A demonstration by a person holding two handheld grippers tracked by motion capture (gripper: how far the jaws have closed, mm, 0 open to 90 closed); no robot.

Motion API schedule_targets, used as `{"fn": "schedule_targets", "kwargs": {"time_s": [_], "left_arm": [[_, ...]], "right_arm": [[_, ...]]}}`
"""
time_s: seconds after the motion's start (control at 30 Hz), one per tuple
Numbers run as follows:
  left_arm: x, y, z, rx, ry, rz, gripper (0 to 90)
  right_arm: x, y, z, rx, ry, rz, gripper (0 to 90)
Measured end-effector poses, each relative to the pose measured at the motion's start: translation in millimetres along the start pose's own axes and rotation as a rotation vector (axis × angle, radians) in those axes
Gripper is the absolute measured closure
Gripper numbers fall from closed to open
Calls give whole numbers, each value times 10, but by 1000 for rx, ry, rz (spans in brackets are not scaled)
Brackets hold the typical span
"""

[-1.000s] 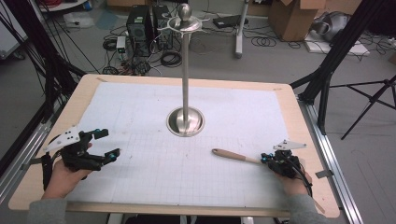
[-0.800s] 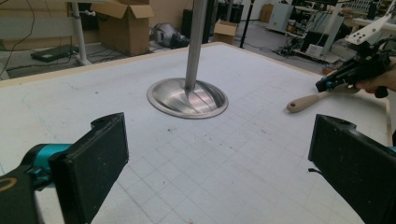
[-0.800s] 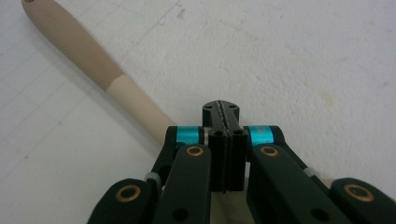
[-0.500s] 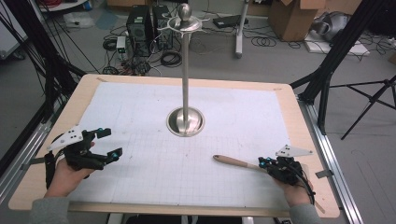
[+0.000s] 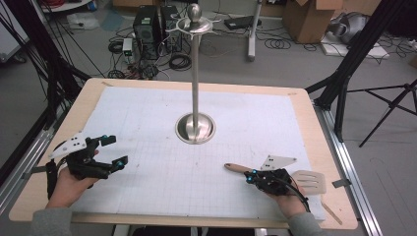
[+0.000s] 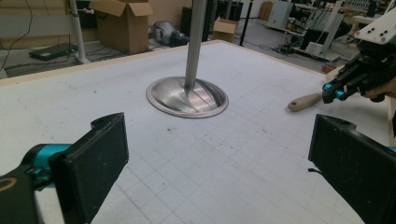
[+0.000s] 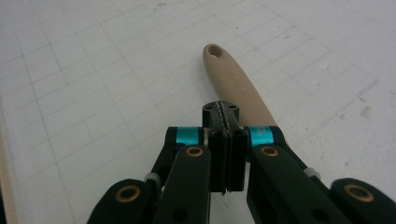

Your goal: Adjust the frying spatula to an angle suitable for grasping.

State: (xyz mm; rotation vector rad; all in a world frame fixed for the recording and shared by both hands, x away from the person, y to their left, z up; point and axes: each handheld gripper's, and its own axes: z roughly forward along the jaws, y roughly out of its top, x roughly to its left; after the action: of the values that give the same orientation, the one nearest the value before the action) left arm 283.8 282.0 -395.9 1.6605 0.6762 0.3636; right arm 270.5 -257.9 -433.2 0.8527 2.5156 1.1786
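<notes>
A spatula with a light wooden handle (image 5: 238,168) and a pale slotted blade (image 5: 311,182) lies flat on the gridded white mat (image 5: 147,118) at the front right. My right gripper (image 5: 249,176) sits low over its handle with the jaws shut, pads pressed together with nothing seen between them. In the right gripper view the handle (image 7: 233,81), with a hole at its end, runs out from under the right gripper (image 7: 225,112). My left gripper (image 5: 115,151) rests at the front left, wide open and empty. The left gripper (image 6: 224,172) faces the stand, with the handle (image 6: 303,101) farther off.
A tall metal stand with a round base (image 5: 195,129) rises from the middle of the mat, with hooks at its top (image 5: 194,22). The table's wooden rim (image 5: 339,196) runs close to the spatula's blade. Cables, boxes and tripod legs lie on the floor beyond.
My right gripper has slid left along the spatula, uncovering the slotted blade behind it; the handle shifted slightly toward the front edge. The left gripper has kept still.
</notes>
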Motion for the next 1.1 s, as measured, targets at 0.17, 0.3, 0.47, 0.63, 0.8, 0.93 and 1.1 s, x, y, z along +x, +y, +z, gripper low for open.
{"fn": "schedule_targets", "kwargs": {"time_s": [0.17, 0.3, 0.47, 0.63, 0.8, 0.93, 1.1], "left_arm": [[-9, -2, -4, 5, -5, -2, 54], [-13, -2, -2, 4, -8, -1, 54], [19, -22, -4, 9, -1, -13, 54], [3, -10, 33, 6, -8, -12, 54], [17, -10, 70, 8, -17, -10, 54], [22, -7, 83, 6, -21, -12, 54], [21, -5, 87, 6, -24, -11, 54]], "right_arm": [[63, 83, 187, 36, 6, -46, 899], [66, 138, 321, 58, 1, -65, 900], [9, 185, 386, 50, -11, -59, 900], [-13, 258, 462, 54, -64, -38, 900], [-70, 302, 515, 44, -86, -4, 900], [-128, 326, 542, 35, -97, 33, 900], [-174, 347, 561, 33, -108, 60, 900]]}}
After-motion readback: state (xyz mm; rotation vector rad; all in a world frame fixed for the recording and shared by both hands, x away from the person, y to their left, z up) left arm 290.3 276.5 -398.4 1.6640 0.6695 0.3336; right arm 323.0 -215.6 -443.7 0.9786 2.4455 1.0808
